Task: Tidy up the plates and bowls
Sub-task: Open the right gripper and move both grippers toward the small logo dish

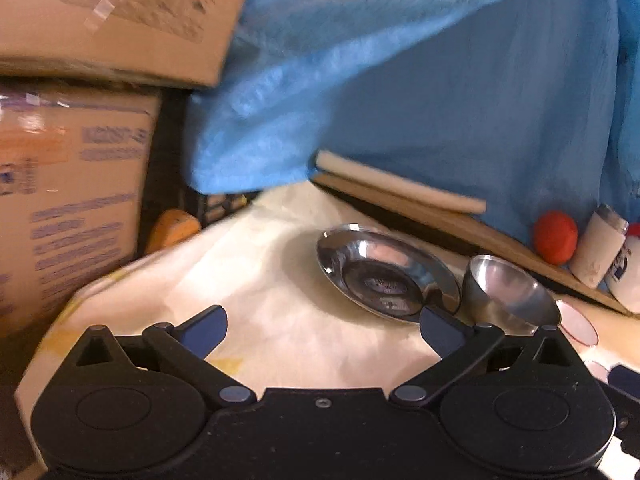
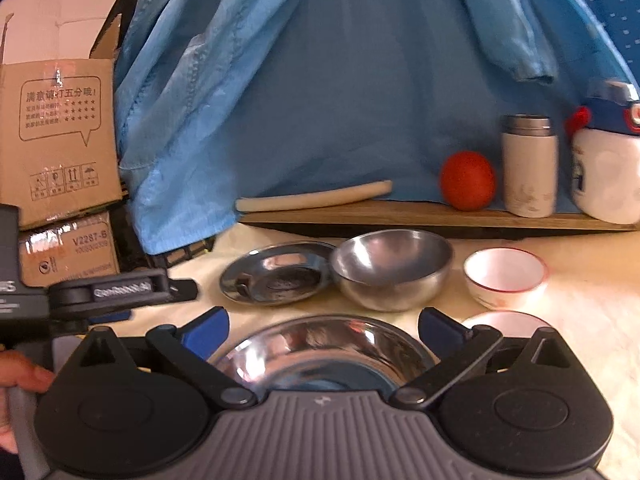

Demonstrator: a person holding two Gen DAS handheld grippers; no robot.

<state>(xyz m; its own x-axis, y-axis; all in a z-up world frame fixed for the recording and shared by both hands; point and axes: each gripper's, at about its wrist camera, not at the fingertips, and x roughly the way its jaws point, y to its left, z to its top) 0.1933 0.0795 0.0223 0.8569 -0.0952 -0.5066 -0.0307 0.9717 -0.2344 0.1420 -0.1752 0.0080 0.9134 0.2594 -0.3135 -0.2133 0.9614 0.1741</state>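
Observation:
A steel plate (image 1: 388, 272) lies on the cream cloth, with a steel bowl (image 1: 508, 292) just right of it. My left gripper (image 1: 320, 330) is open and empty, hovering short of the plate. In the right wrist view the same steel plate (image 2: 276, 274) and steel bowl (image 2: 392, 266) sit side by side, touching. A white bowl with a red rim (image 2: 505, 276) stands to their right, and a pink-white dish (image 2: 508, 320) lies nearer. My right gripper (image 2: 324, 330) is open, its fingers on either side of a second steel plate (image 2: 324, 354) below it. The left gripper (image 2: 120, 292) shows at the left.
A wooden shelf (image 2: 400, 210) at the back holds a red ball (image 2: 467, 186), a white flask (image 2: 529, 166), a white jar (image 2: 608, 176) and a pale roll (image 2: 316, 198). Blue cloth (image 2: 320, 80) hangs behind. Cardboard boxes (image 1: 72, 184) stand at the left.

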